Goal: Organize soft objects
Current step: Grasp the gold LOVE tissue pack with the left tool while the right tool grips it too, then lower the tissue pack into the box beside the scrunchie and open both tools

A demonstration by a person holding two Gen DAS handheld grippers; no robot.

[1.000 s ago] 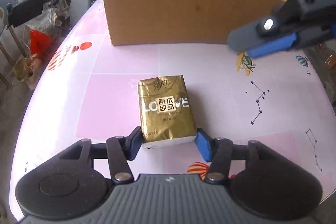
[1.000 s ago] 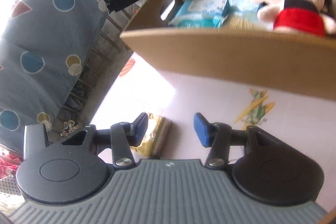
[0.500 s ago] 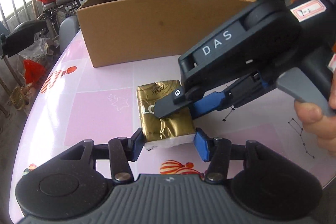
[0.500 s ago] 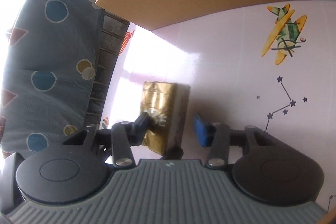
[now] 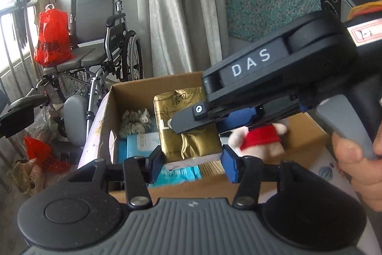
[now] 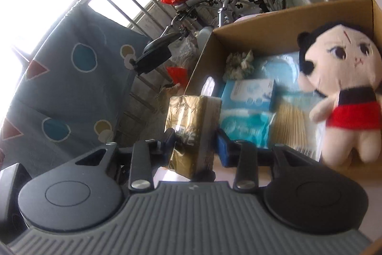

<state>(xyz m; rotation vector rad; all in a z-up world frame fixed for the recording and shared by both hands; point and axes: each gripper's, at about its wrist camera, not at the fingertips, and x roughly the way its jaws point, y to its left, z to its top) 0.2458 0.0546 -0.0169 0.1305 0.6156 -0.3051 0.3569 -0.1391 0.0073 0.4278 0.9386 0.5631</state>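
Observation:
A gold tissue pack [image 5: 188,133] hangs in the air over the open cardboard box [image 5: 133,90]. My left gripper [image 5: 193,163] is shut on its near end. My right gripper [image 6: 194,142] is shut on its flat faces from the right side and shows in the left wrist view [image 5: 214,119]. The pack also shows in the right wrist view [image 6: 191,126]. Inside the box [image 6: 274,23] lie a plush doll with a red top [image 6: 341,97], blue tissue packs [image 6: 248,109] and a grey crumpled cloth [image 6: 240,61].
A wheelchair [image 5: 100,40] with a red plastic bag [image 5: 51,40] on its seat stands behind the box. A curtain [image 5: 176,6] hangs at the back. A blue patterned blanket [image 6: 64,78] hangs on the railing to the left.
Both grippers have lifted the gold pack off the pink table and carried it up over the open box. The right gripper, which had just closed on it, still holds it.

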